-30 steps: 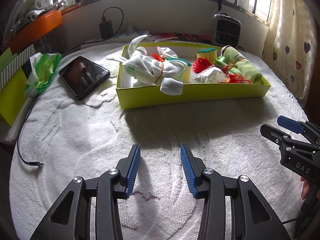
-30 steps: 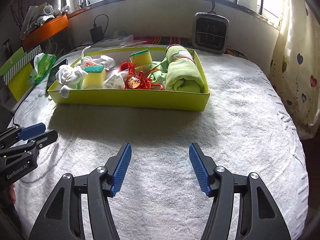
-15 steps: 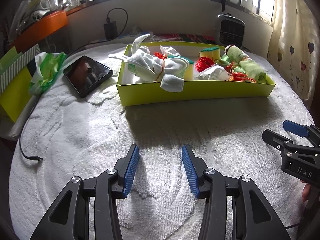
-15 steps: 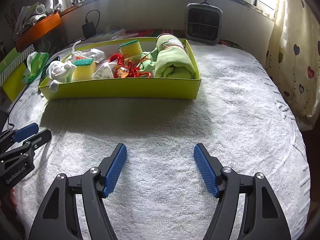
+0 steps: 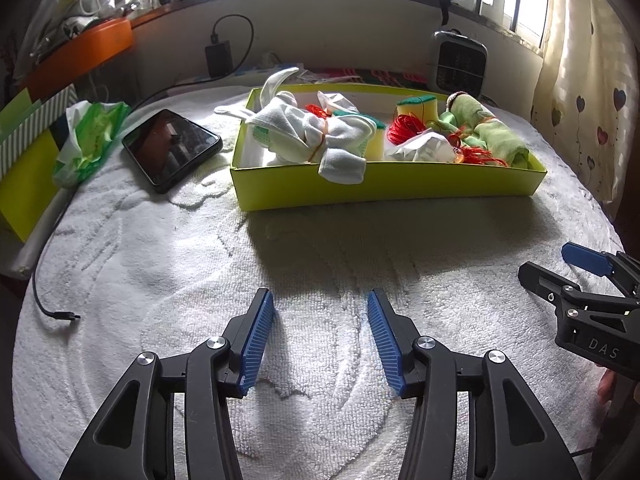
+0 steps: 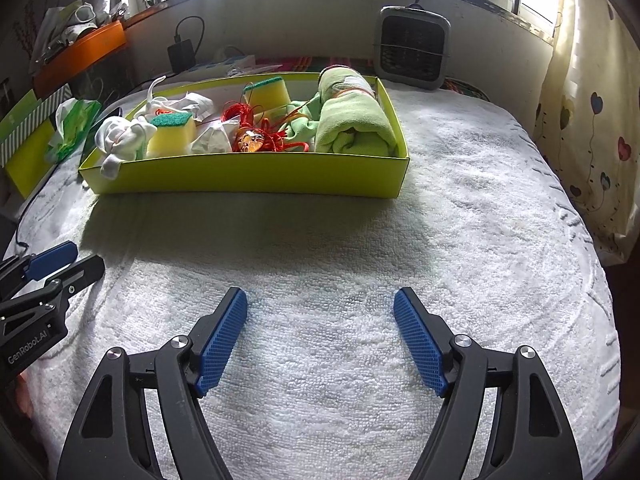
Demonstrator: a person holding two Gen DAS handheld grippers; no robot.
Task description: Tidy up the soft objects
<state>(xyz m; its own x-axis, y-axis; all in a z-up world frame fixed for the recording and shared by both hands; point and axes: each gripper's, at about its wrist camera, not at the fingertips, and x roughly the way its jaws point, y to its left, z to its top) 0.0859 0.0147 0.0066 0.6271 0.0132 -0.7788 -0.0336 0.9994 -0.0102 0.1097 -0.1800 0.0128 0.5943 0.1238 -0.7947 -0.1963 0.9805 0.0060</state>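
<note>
A yellow-green box [image 5: 384, 188] [image 6: 248, 178] sits on the white towel-covered table, far from both grippers. It holds a tied white cloth bundle [image 5: 308, 132] [image 6: 120, 138], two yellow sponges with green tops [image 6: 172, 134] [image 5: 416, 108], red string [image 5: 404, 128] [image 6: 260, 136], a white wad [image 5: 420, 148] and a rolled green towel [image 6: 352, 120] [image 5: 492, 132]. My left gripper [image 5: 320, 312] is open and empty over the towel. My right gripper [image 6: 320, 308] is open wider, empty, beside it; it also shows in the left wrist view [image 5: 560, 264].
A black phone [image 5: 172, 150], a green-and-white plastic bag [image 5: 88, 136] and a cable end [image 5: 60, 314] lie at the left. A green striped box [image 5: 24, 160] stands at the left edge. A small fan heater [image 6: 412, 52] stands behind the box. A curtain [image 6: 592, 120] hangs at right.
Both grippers have drawn back slightly from the box and stay empty. The right gripper's jaws have opened wider.
</note>
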